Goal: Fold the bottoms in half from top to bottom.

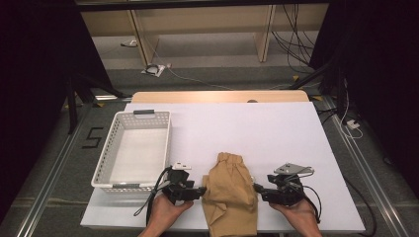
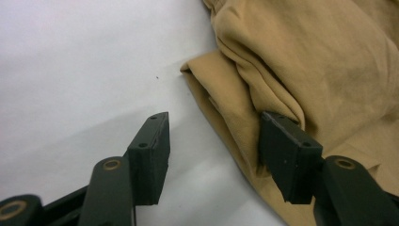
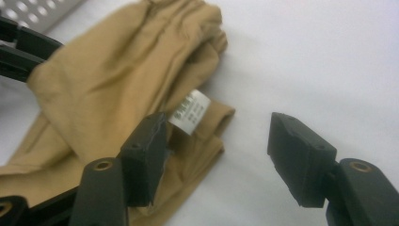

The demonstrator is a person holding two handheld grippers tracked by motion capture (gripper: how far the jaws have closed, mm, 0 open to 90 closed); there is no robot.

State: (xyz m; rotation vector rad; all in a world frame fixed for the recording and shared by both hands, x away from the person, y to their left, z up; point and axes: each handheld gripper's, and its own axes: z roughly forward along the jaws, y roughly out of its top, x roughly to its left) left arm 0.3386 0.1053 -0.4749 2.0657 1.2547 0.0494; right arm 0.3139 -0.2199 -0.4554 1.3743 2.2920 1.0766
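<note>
Left claw [image 1: 203, 190] and right claw [image 1: 257, 189] both wide apart, flanking the folded tan garment [image 1: 230, 195], empty

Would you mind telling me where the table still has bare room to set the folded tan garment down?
The widest free patch is the white table top beyond the tan garment, right of the white basket. The basket's floor is bare too. The near edge is crowded: the left gripper and right gripper flank the garment, jaws open.
</note>
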